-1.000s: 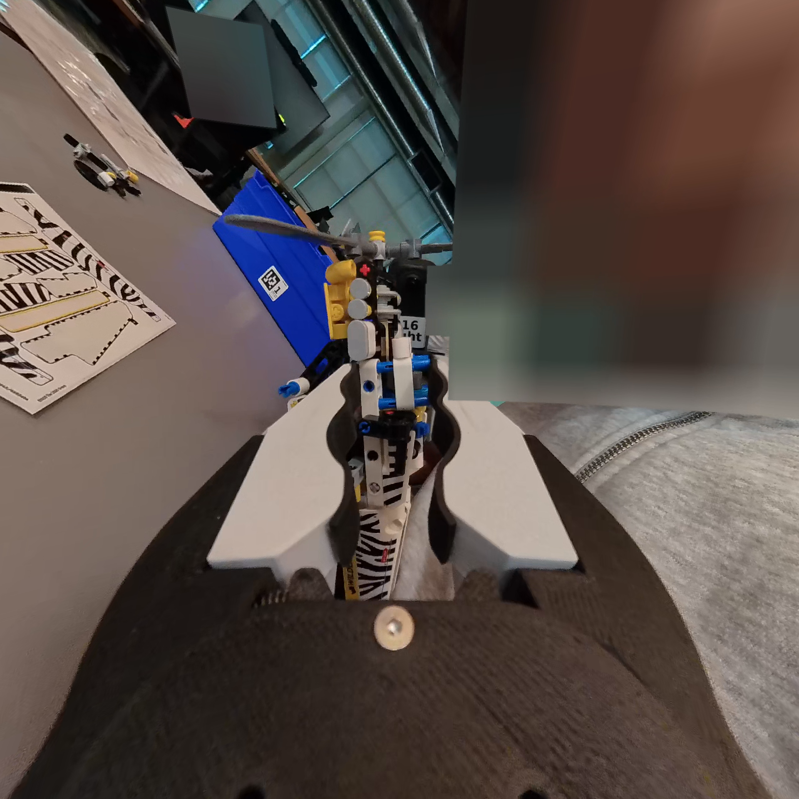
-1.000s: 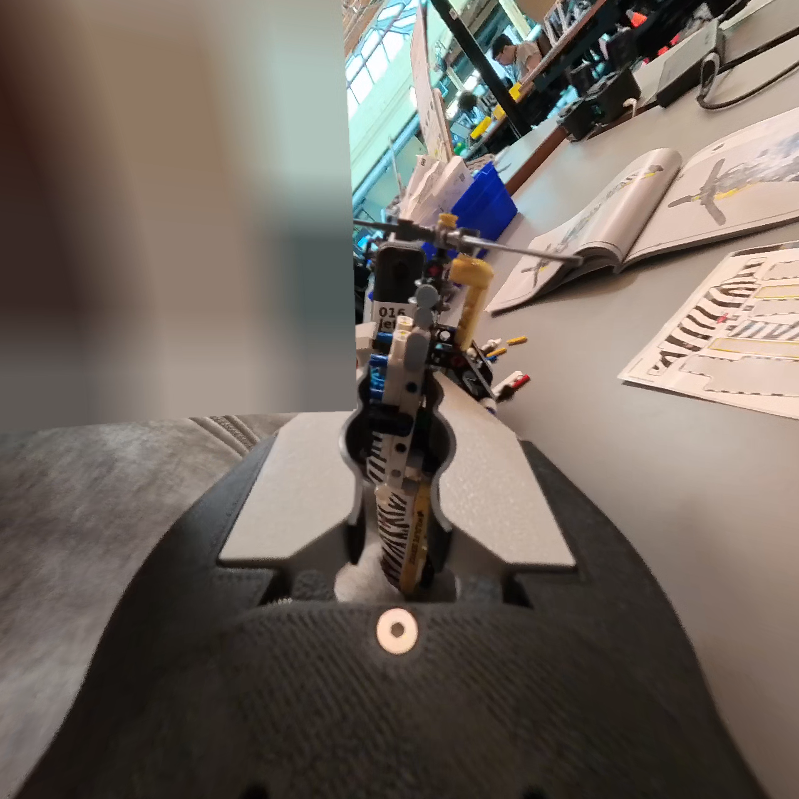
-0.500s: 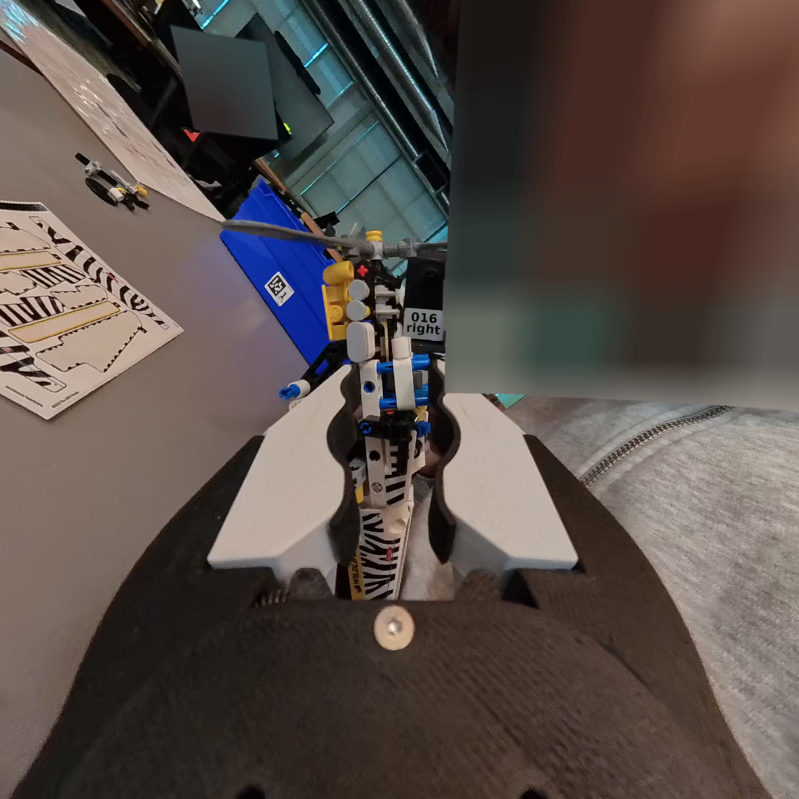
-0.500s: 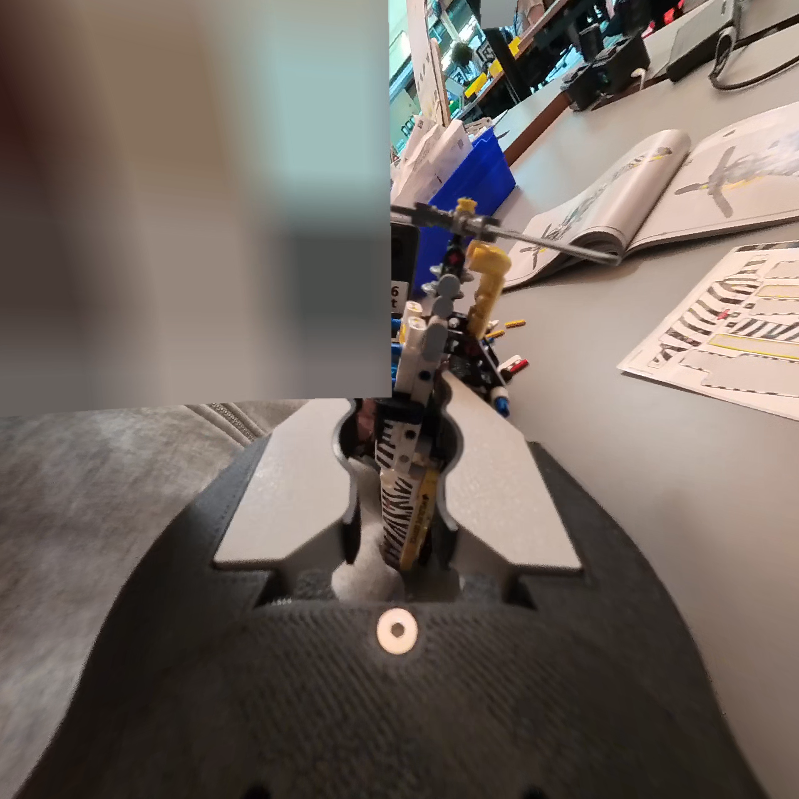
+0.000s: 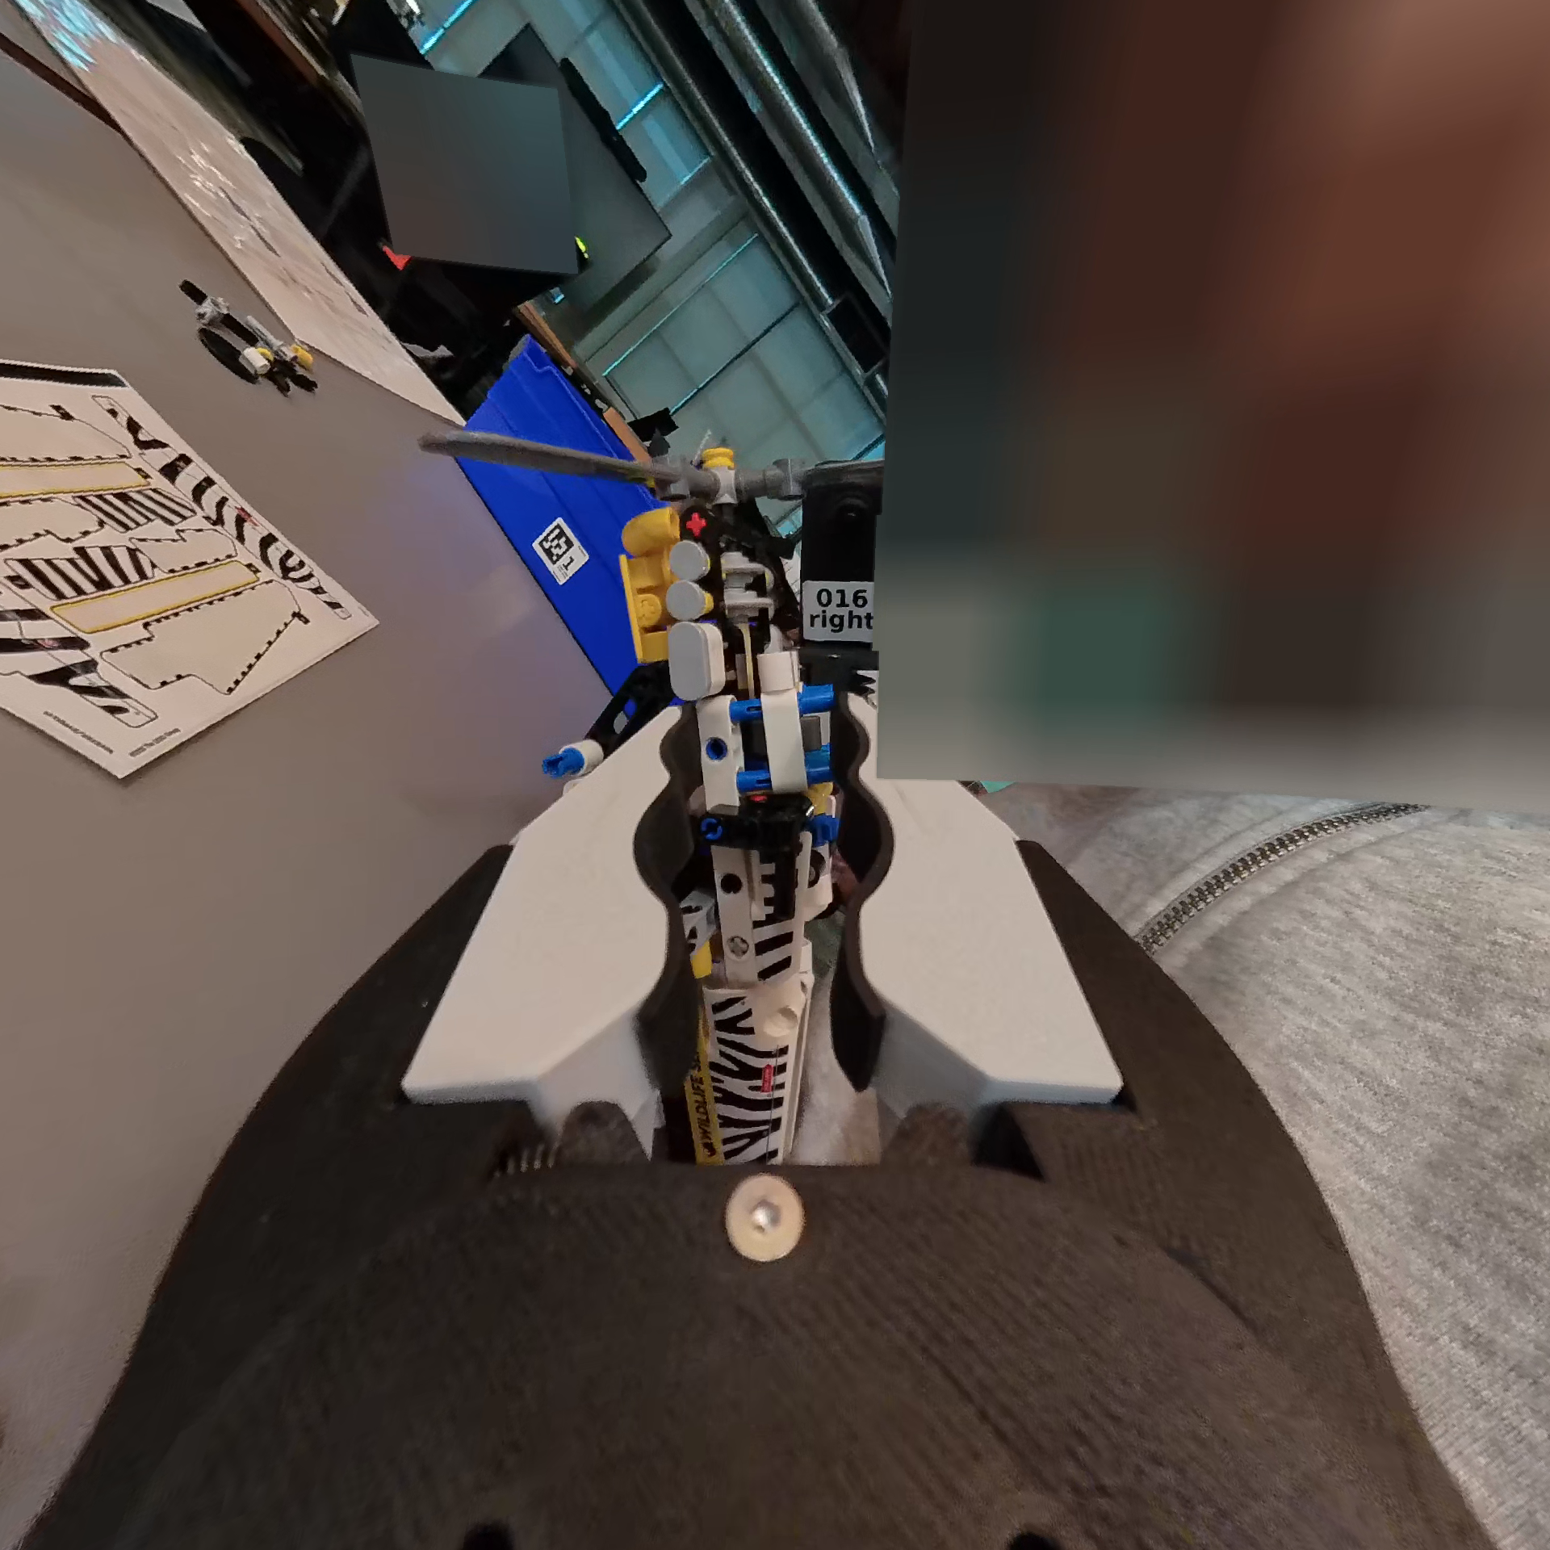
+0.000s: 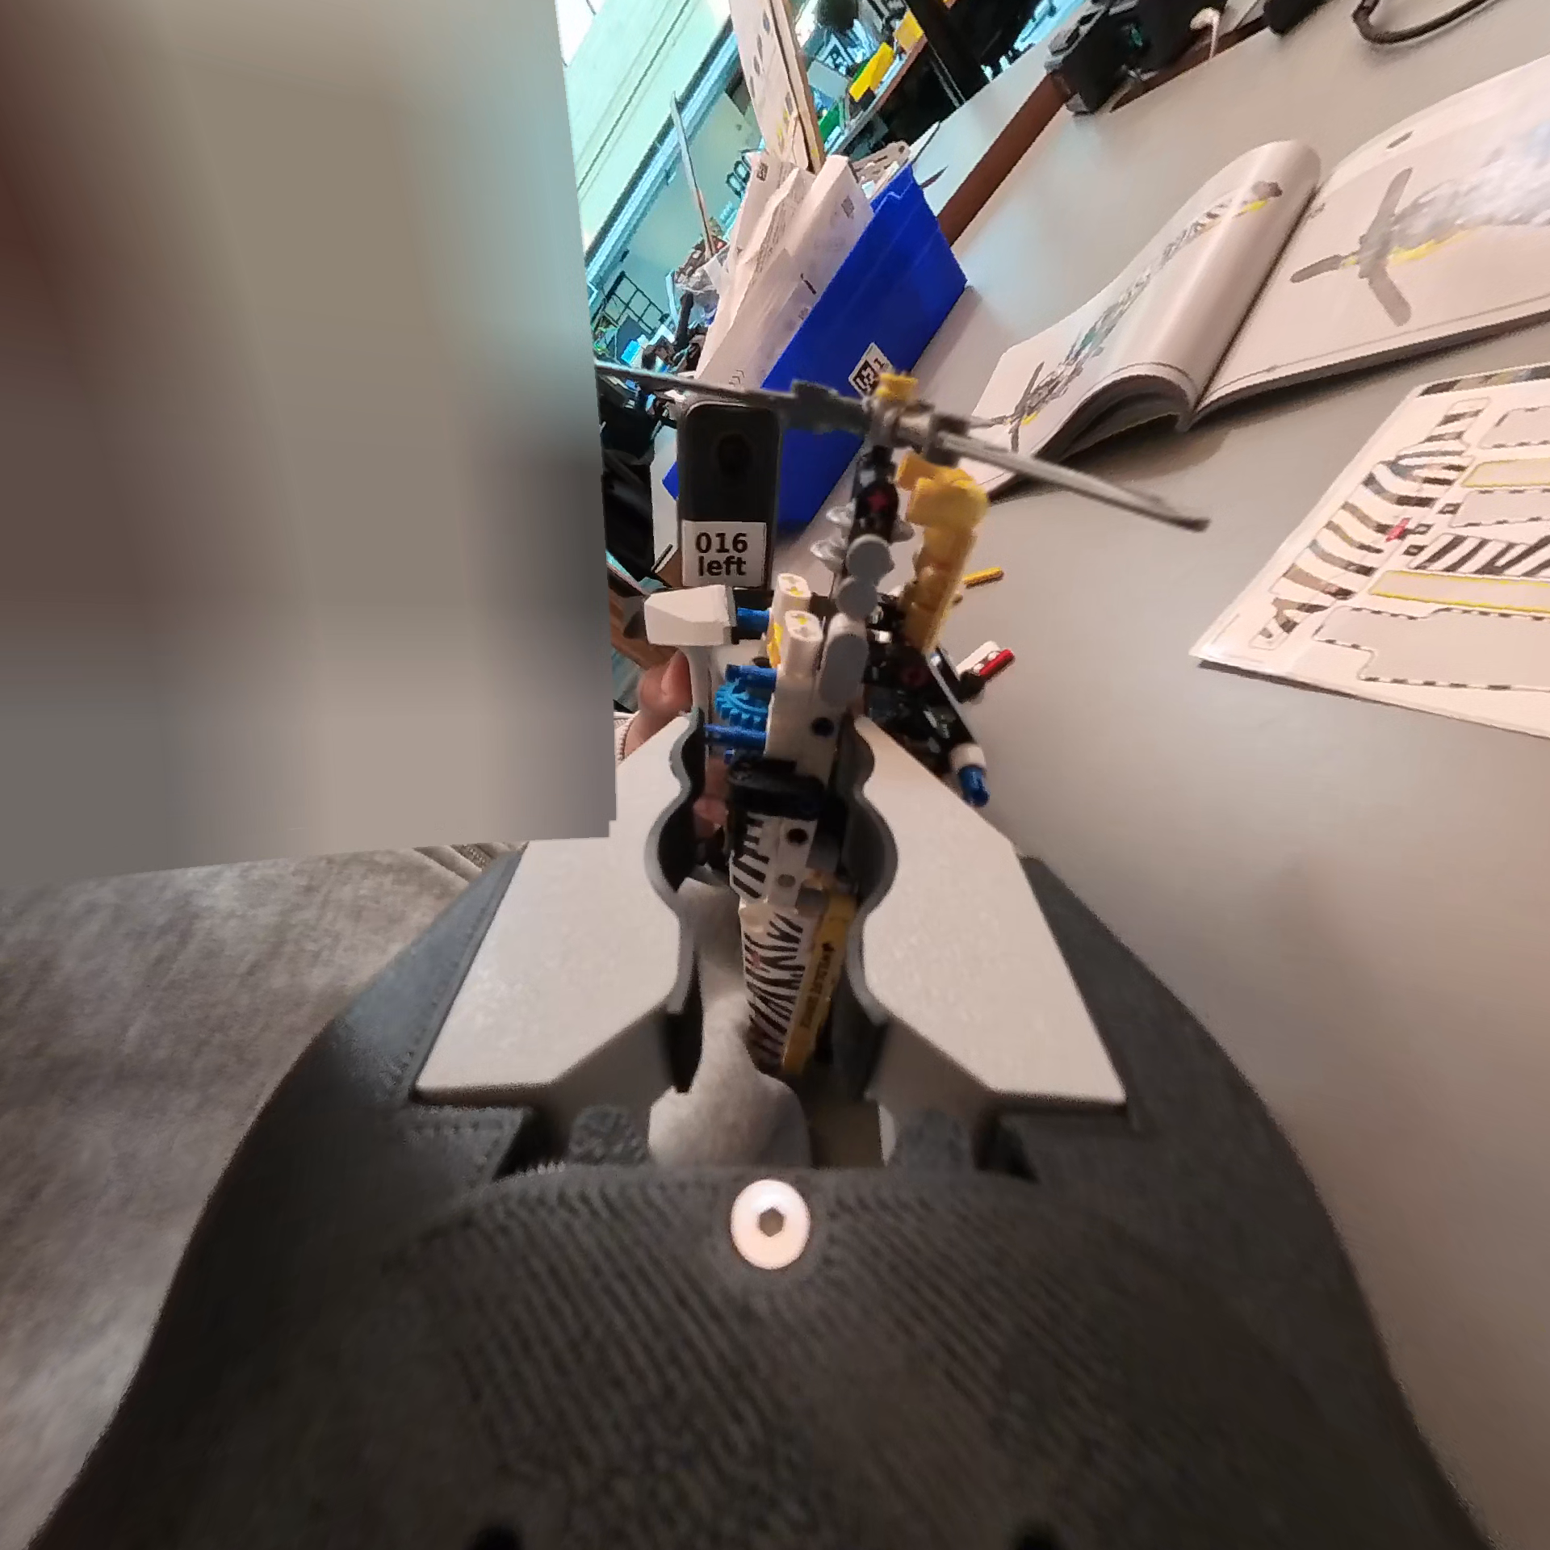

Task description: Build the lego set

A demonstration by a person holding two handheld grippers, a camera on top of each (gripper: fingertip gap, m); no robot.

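Grey, matte worktop [image 6: 1174,881] carries a zebra-striped sticker sheet [image 6: 1409,570], an open instruction booklet [image 6: 1258,252] toward its far edge and a glossy blue bin [image 6: 864,310]; above it, the lego helicopter [image 5: 755,839] hangs between both tools; the left gripper [image 5: 759,889] pinches its striped, studded body from one end between wavy black-lined white fingers [image 5: 570,948]; the right gripper [image 6: 772,889] clamps the opposite end; thin grey rotor blades [image 6: 1048,478] stick out sideways past a yellow block.
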